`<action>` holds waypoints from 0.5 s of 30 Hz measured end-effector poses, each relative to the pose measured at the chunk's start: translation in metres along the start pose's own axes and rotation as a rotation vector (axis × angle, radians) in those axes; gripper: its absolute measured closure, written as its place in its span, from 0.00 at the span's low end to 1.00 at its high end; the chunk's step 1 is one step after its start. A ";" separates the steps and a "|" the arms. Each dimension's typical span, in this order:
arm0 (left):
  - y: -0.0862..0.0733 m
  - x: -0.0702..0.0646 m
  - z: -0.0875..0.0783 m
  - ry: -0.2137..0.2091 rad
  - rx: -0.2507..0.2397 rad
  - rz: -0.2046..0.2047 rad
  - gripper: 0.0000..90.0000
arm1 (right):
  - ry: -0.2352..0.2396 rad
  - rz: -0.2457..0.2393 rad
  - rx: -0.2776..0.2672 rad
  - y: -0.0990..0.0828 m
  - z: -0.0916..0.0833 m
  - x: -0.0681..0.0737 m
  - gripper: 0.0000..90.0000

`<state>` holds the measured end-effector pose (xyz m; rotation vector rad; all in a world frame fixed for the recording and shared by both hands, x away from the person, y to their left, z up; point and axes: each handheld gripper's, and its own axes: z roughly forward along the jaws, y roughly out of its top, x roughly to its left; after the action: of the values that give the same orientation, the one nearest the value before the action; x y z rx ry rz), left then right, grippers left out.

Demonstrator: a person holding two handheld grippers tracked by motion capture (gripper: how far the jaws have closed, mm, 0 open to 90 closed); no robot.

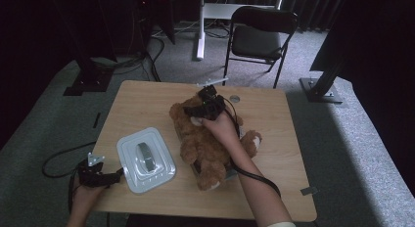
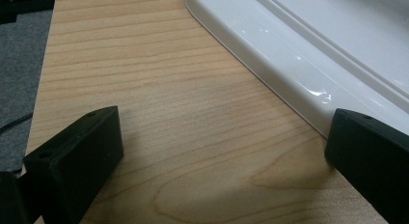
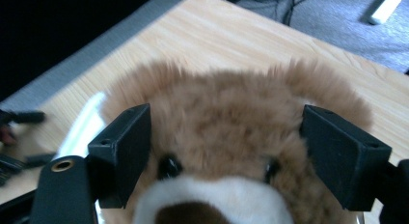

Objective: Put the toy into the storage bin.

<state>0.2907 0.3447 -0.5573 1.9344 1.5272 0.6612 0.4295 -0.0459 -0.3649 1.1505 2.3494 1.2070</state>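
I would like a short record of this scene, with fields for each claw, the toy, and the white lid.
right claw: open, jaws on either side of the teddy bear's head
left claw: open, over bare table, beside the lid's edge
teddy bear: brown, lying mid-table
white lid: flat on table, left of bear

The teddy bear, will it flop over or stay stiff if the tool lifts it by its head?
The teddy bear looks soft and furry, so it would probably sag, with its legs dangling. It likely weighs little for its size. The right tool has its jaws wide apart on either side of the head, and the plush would likely squash rather than slip. It should not break.
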 end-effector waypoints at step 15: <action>0.000 -0.001 0.000 -0.003 0.002 0.004 0.01 | 0.005 -0.044 0.021 -0.035 0.008 0.005 0.25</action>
<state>0.2899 0.3443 -0.5573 1.9395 1.5229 0.6589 0.4115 -0.0497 -0.3961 1.0973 2.3839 1.1740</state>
